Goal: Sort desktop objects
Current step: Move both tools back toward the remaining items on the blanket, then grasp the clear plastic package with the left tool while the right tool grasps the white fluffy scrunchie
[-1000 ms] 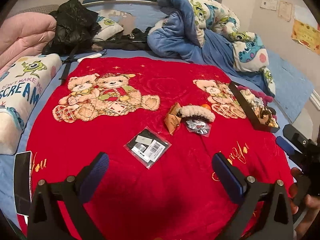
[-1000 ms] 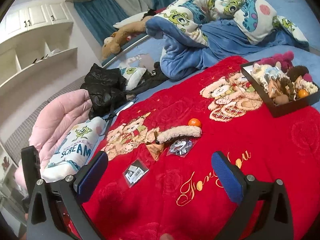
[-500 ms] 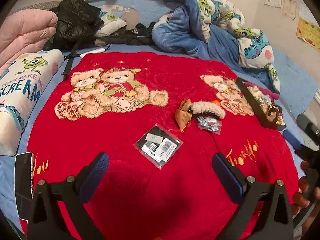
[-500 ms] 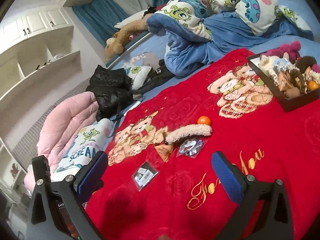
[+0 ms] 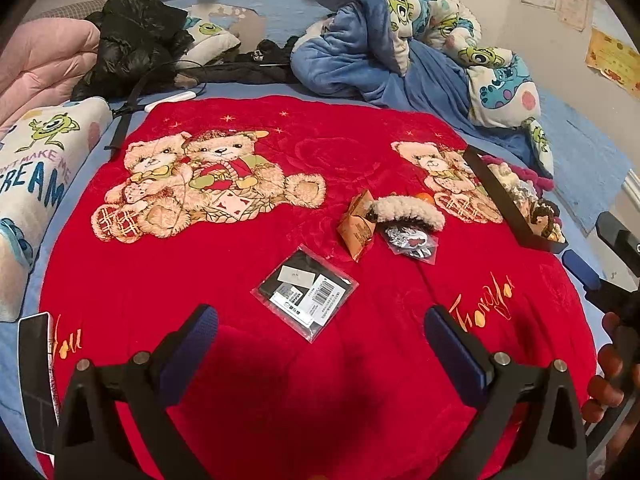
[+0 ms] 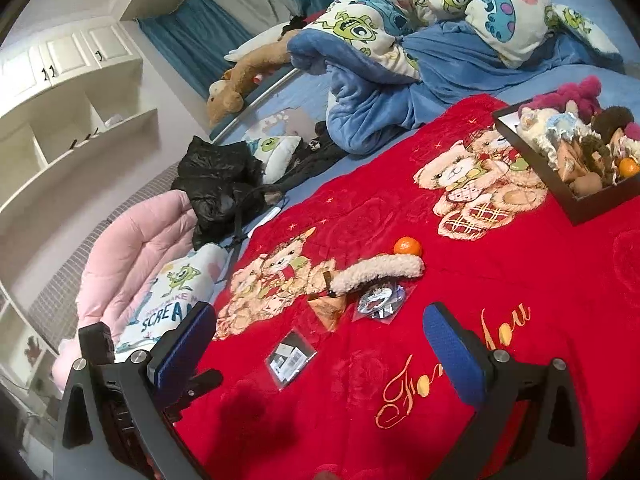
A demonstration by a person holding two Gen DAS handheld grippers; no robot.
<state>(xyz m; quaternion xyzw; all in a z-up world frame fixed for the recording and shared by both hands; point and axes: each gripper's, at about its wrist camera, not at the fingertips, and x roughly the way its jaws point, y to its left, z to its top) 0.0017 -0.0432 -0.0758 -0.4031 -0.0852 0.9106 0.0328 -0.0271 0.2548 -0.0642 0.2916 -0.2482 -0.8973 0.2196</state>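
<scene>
A: How does the left gripper (image 5: 320, 344) stand?

B: Its jaws are spread wide with nothing between them, above the near edge of the red teddy-bear blanket (image 5: 224, 380). Just ahead of the gap lies a clear plastic packet (image 5: 305, 293) holding something black with white barcode labels.

A: And the right gripper (image 6: 320, 344)?

B: Also spread and holding nothing, over the same blanket close to the gold script. From its camera the packet (image 6: 291, 357) sits between its fingers, slightly left of centre.

A: What lies beyond the packet?

B: Past it, a crumpled orange-brown wrapper (image 5: 357, 224). Touching that is a fluffy cream hair clip (image 5: 412, 210), with a shiny round badge in a clear sleeve (image 5: 412, 240) right against its near side. A small orange (image 6: 407, 246) sits just behind the clip's far end.

A: Where is the box?

B: A dark tray (image 6: 600, 202) stands well to the right of the packet at the blanket's right edge, filled with plush pieces, wrappers and another orange; what else is in it I cannot tell.

A: Anything at the edges?

B: In the left camera the other gripper and fingers (image 5: 610, 376) of the hand holding it show at the right border, and a phone (image 5: 34, 376) lies at the left of the blanket.
</scene>
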